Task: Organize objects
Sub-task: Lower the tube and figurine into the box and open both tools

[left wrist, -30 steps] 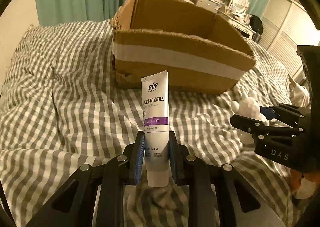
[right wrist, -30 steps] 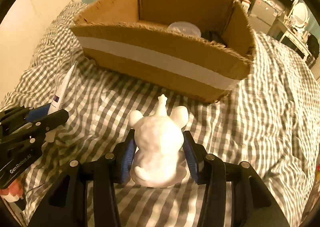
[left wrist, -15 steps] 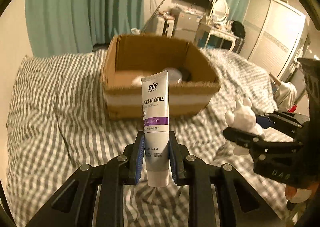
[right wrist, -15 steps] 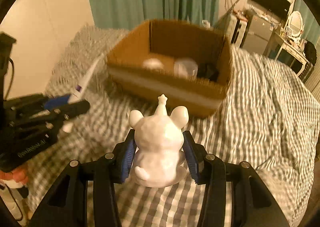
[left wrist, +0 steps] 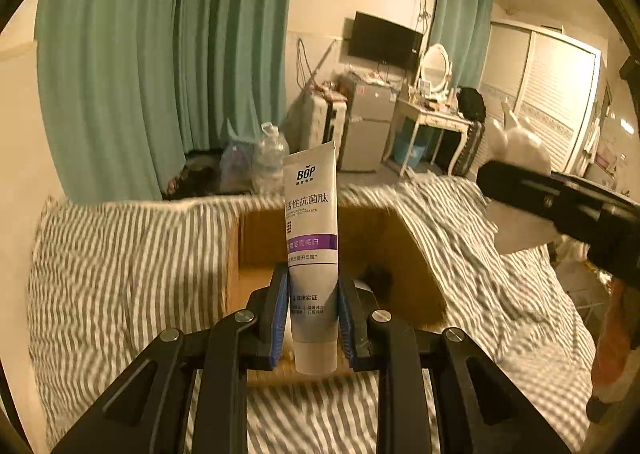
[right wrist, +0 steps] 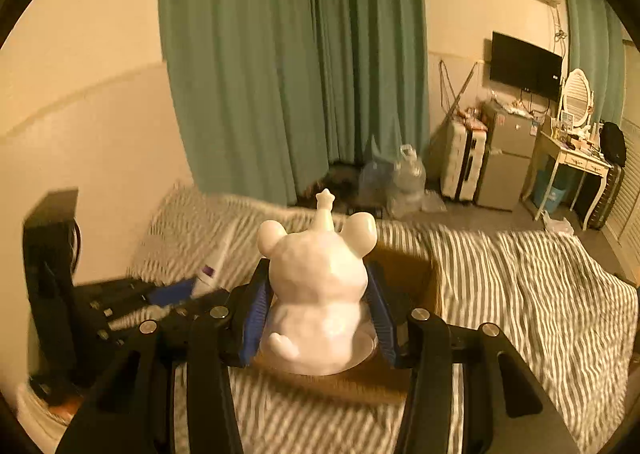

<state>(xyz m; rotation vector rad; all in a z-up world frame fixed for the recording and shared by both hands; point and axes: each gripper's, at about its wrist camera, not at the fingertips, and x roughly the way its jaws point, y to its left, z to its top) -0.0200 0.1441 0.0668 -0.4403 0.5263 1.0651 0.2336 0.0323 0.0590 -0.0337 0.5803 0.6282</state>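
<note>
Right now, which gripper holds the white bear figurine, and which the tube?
The right gripper clamps the white bear figurine; the left gripper holds the white-and-purple BOP toothpaste tube upright.

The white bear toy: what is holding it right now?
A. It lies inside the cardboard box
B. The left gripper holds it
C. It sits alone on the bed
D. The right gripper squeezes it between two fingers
D: the white bear toy sits clamped between the blue-padded fingers of the right gripper, lifted above the cardboard box.
</note>
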